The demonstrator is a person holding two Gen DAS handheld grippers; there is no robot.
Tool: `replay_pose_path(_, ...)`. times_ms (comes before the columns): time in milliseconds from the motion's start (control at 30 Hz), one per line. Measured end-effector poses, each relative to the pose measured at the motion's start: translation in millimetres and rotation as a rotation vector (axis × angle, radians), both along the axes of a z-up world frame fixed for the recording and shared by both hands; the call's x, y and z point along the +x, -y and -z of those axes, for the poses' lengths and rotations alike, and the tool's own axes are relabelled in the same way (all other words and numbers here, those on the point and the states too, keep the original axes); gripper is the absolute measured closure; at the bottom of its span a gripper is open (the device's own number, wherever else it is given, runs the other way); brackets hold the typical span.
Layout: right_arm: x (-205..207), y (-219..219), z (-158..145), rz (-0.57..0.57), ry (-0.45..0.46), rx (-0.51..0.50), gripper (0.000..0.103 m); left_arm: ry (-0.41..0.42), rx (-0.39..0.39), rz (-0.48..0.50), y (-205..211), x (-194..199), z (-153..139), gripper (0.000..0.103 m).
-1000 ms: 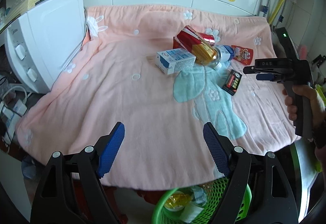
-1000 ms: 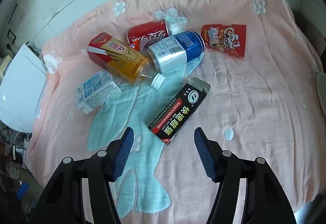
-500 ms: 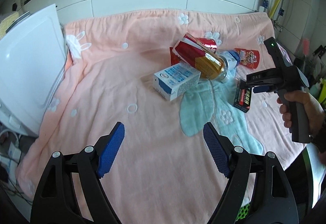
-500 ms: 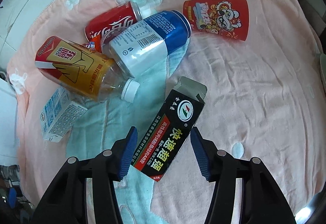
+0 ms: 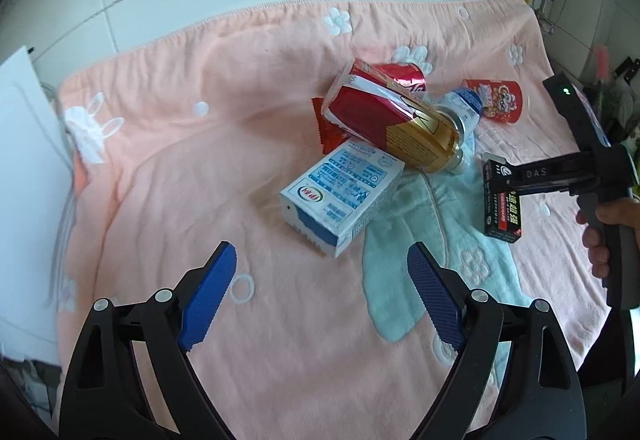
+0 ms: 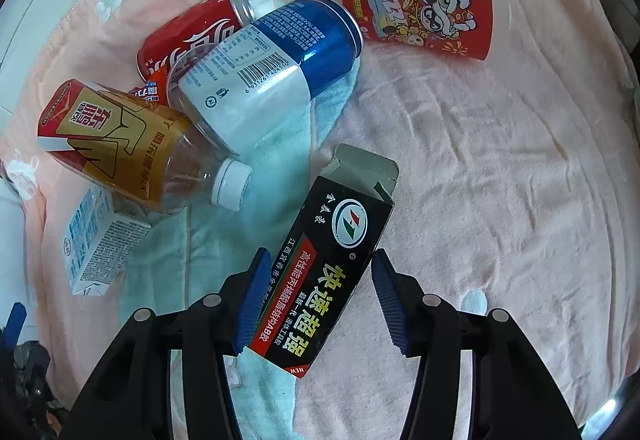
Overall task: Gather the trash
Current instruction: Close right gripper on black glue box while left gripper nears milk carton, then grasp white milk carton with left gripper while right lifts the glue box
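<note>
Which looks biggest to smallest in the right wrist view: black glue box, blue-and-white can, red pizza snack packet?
1. Black glue box, though nearest the camera.
2. Blue-and-white can.
3. Red pizza snack packet, only slightly smaller than the can.

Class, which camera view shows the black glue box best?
The right wrist view: the black glue box fills the centre, label readable, flap open. The left wrist view shows it small, at the right edge, partly hidden behind the other hand-held gripper.
</note>
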State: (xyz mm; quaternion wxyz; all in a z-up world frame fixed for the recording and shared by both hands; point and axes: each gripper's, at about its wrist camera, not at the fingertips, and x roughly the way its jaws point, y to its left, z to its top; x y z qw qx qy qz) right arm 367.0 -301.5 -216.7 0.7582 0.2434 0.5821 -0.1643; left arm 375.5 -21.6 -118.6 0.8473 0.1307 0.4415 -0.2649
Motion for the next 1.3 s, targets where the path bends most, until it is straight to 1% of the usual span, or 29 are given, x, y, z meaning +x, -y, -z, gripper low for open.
replay_pose_path(200, -2.5, -4.3, 1.7, -0.015, 0.008, 0.010, 0.055, -0.012, 0.039, 0.075, 23.0, 26.3, 13.0, 0.013)
replay_pose_path(267, -5.1, -8.2, -2.7, -0.035, 0.012, -0.007, 0.062, -0.017, 0.052, 0.106, 31.6, 32.4, 17.5, 0.011)
replay_pose_path(367, -9.7, -10.3, -11.1, -0.062, 0.018, -0.017, 0.071, -0.024, 0.091, 0.146, 46.5, 41.5, 28.6, 0.011)
replay_pose_path(433, -11.7, -8.9, -13.3, -0.071, 0.016, -0.015, 0.075, -0.023, 0.112, 0.152, 53.1, 46.0, 34.8, 0.011)
replay_pose_path(500, -15.8, -6.9, -13.5, -0.070, 0.009, -0.003, 0.076, -0.037, 0.109, 0.166, 58.9, 51.0, 39.1, 0.011)
replay_pose_path(600, -25.6, 1.6, -11.8, -0.035, 0.022, 0.046, 0.075, -0.052, 0.104, 0.187, 66.4, 56.9, 42.9, 0.011)
replay_pose_path(633, -27.8, 4.0, -11.2, -0.020, 0.022, 0.061, 0.071, -0.057, 0.105, 0.197, 69.3, 57.9, 44.5, 0.011)
replay_pose_path(667, -29.5, 5.8, -11.0, -0.010, 0.022, 0.071, 0.063, -0.057, 0.113, 0.205, 72.2, 58.8, 46.2, 0.011)
replay_pose_path(700, -30.8, 7.4, -11.6, 0.000, 0.026, 0.074, 0.061, -0.058, 0.121, 0.212, 74.2, 59.4, 47.9, 0.011)
replay_pose_path(800, -31.8, 10.6, -12.7, 0.015, 0.028, 0.083, 0.060, -0.062, 0.142, 0.226, 80.3, 62.1, 52.9, 0.011)
replay_pose_path(967, -24.1, 10.5, -14.6, 0.037, 0.026, 0.083, 0.059, -0.089, 0.133, 0.227, 85.0, 68.9, 59.9, 0.011)
replay_pose_path(1033, -20.9, 8.7, -14.4, 0.047, 0.023, 0.081, 0.059, -0.108, 0.123, 0.233, 85.8, 70.1, 63.4, 0.013)
replay_pose_path(1133, -15.9, 6.6, -14.8, 0.070, 0.013, 0.080, 0.057, -0.093, 0.134, 0.242, 87.4, 67.1, 67.1, 0.017)
replay_pose_path(1167, -14.4, 6.2, -15.3, 0.072, 0.014, 0.080, 0.054, -0.093, 0.131, 0.242, 87.0, 67.2, 67.5, 0.019)
replay_pose_path(1200, -11.3, 3.7, -17.4, 0.074, 0.013, 0.079, 0.053, -0.097, 0.129, 0.240, 86.7, 67.9, 68.3, 0.025)
replay_pose_path(1300, -5.4, 0.0, -14.7, 0.071, -0.013, 0.057, 0.053, -0.097, 0.125, 0.234, 85.6, 68.0, 68.0, 0.026)
